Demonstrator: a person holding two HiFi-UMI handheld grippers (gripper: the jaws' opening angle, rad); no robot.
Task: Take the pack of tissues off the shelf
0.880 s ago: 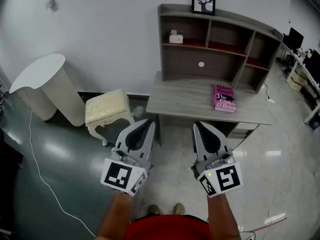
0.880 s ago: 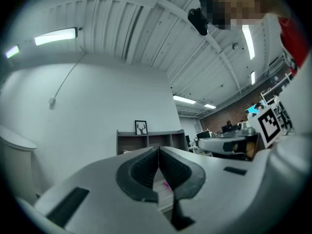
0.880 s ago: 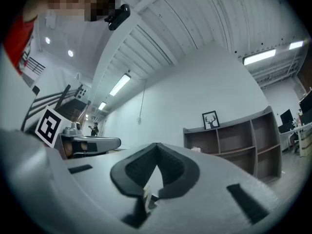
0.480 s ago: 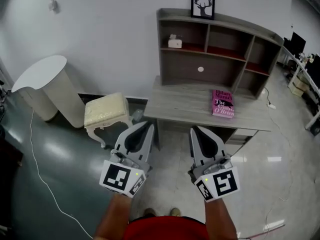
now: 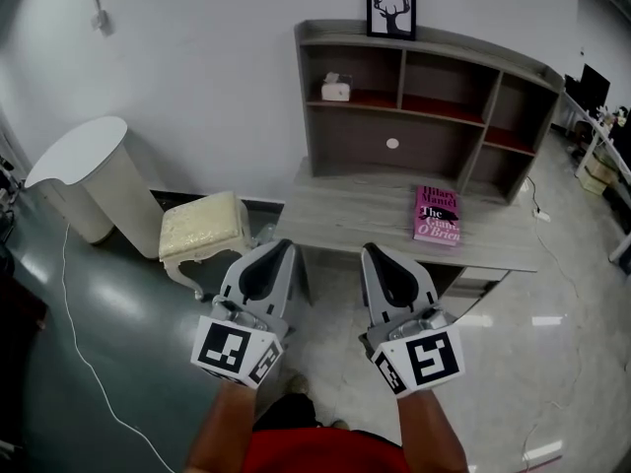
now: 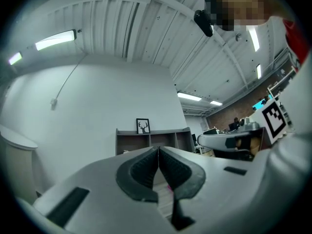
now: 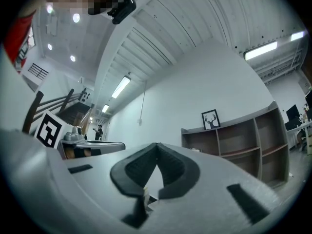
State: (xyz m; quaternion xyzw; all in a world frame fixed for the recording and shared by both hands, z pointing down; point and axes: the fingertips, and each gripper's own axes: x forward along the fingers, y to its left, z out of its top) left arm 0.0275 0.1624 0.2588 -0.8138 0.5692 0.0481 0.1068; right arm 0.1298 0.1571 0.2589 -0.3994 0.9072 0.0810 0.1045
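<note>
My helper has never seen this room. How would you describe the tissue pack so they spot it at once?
Look at the grey shelf unit standing on the desk. In its upper left cubby sits the tissue pack, small and white; the other upper cubbies look empty.

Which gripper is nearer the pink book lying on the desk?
Right. The right gripper hangs short of the desk's front edge, to the left of the pink book. The left gripper is beside it, farther left still from the book.
</note>
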